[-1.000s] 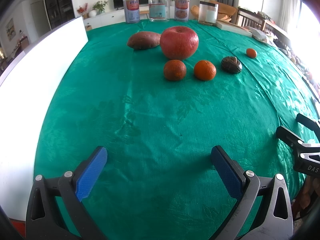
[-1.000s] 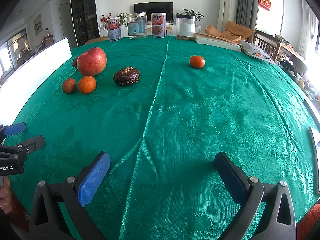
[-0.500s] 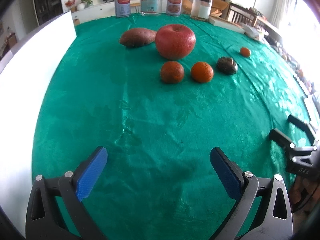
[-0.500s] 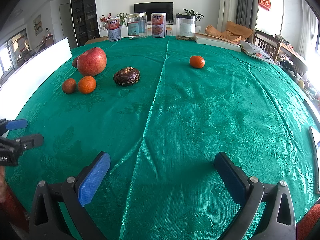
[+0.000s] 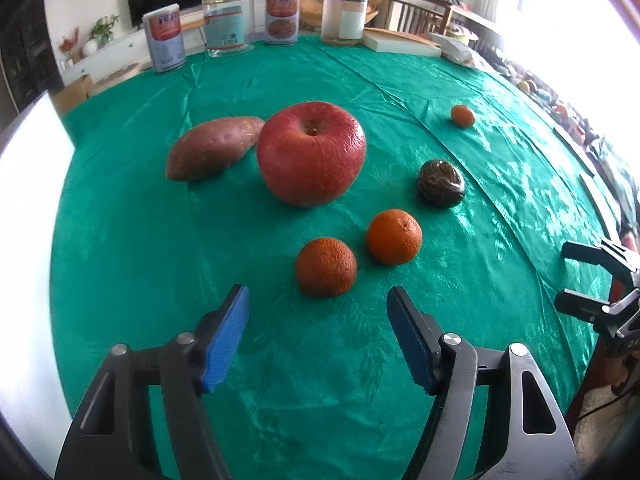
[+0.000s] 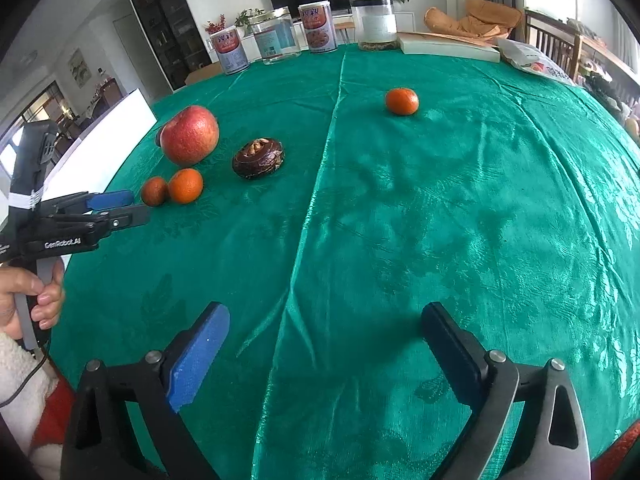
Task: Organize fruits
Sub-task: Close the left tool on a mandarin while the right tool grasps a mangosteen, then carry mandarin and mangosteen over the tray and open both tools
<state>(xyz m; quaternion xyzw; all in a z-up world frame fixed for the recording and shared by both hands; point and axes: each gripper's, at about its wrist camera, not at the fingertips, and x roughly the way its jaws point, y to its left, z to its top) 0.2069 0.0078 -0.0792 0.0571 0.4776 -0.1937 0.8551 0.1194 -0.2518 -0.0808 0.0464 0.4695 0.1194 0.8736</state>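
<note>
On the green cloth lie a big red apple (image 5: 312,152), a sweet potato (image 5: 212,146) behind it on the left, a dark orange (image 5: 326,267), a brighter orange (image 5: 394,236), a dark brown round fruit (image 5: 441,182) and a small lone orange (image 5: 463,115). My left gripper (image 5: 318,312) hovers just short of the dark orange; its jaws are closing and hold nothing. My right gripper (image 6: 326,324) hangs over bare cloth near the front edge, its jaws narrowing with nothing between them. The lone orange (image 6: 402,101) lies far ahead of it.
Several cans and jars (image 5: 228,24) line the far edge, with a book (image 5: 402,42) and a bag (image 6: 536,64) to the right. A white board (image 5: 24,216) runs along the left side. A hand (image 6: 28,296) holds the left tool.
My left gripper has moved forward toward the fruit group and its jaws have narrowed. The right gripper has shifted slightly and its jaws have come in a little.
</note>
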